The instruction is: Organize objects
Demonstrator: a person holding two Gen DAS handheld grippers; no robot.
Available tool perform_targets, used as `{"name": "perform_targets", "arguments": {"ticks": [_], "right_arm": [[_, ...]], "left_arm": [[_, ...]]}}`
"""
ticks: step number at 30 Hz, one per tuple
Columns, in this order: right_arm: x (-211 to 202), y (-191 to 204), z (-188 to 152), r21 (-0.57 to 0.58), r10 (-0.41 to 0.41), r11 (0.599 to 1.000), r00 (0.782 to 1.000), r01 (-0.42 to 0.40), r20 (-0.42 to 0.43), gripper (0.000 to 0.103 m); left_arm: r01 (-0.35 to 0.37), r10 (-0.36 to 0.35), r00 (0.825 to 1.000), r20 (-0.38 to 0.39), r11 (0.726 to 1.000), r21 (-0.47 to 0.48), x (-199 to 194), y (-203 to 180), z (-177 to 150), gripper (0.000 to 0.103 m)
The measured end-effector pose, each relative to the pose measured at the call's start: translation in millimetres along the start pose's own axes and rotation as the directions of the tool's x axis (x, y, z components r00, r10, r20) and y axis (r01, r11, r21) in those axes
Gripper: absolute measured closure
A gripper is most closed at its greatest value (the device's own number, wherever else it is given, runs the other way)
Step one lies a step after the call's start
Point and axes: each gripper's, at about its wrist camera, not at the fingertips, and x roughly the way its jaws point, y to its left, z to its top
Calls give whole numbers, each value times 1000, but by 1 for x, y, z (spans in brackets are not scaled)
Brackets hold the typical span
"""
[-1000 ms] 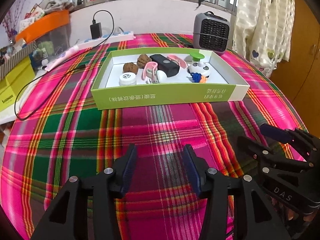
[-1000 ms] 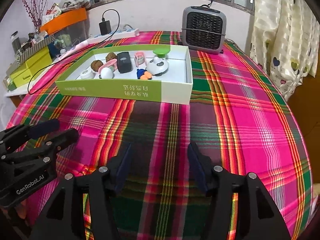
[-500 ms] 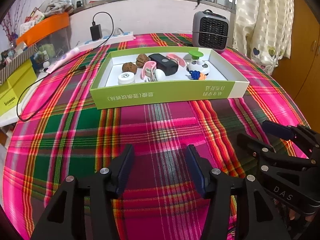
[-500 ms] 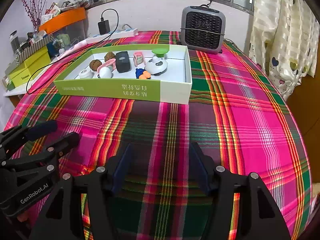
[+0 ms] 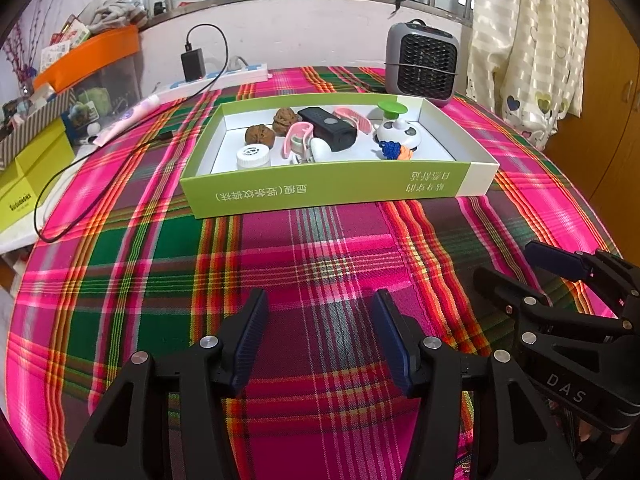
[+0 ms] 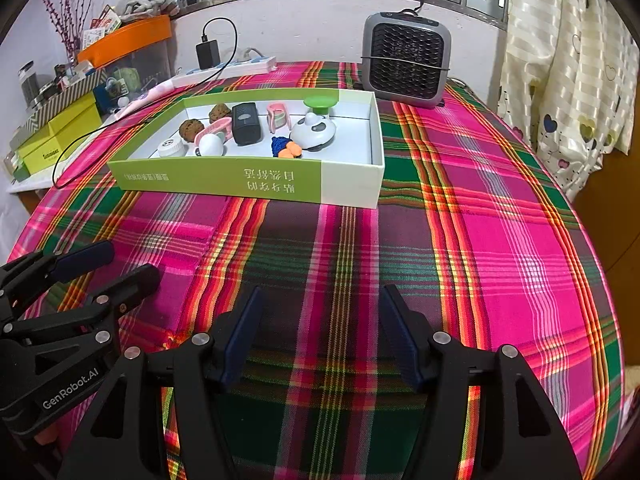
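A shallow green-and-white box (image 5: 320, 192) lies on the plaid tablecloth beyond both grippers. Inside it are two walnuts (image 5: 260, 136), a black device (image 5: 328, 128), pink clips (image 5: 298, 136), a small white jar (image 5: 252, 156), a white panda toy with a green top (image 5: 396, 128) and a blue-orange knitted piece (image 5: 394, 151). My left gripper (image 5: 320, 296) hovers over the cloth in front of the box, open, with nothing between its fingers. My right gripper (image 6: 323, 292) stands beside it, also open and empty. Each shows in the other's view: right gripper (image 5: 508, 262), left gripper (image 6: 130, 260).
A small grey heater (image 5: 424, 64) stands behind the box's right end. A power strip with a black charger (image 5: 224, 76) lies at the back, and its cable (image 5: 80, 184) loops over the left side. Yellow boxes (image 5: 24, 184) and an orange-lidded bin (image 5: 92, 56) crowd the left; a curtain (image 5: 528, 40) hangs right.
The left gripper's jaws stand wider apart than a second ago, and the right gripper's slightly wider. The box and its contents have not moved.
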Motion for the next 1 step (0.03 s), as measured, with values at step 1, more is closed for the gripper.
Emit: {"name": "perform_targets", "arguments": {"ticks": [1], "right_arm": [[0,1,0,0,0,1000,1000,0,0,42]], "left_arm": [[0,0,1000,0,1000,0,0,0,0,50]]}}
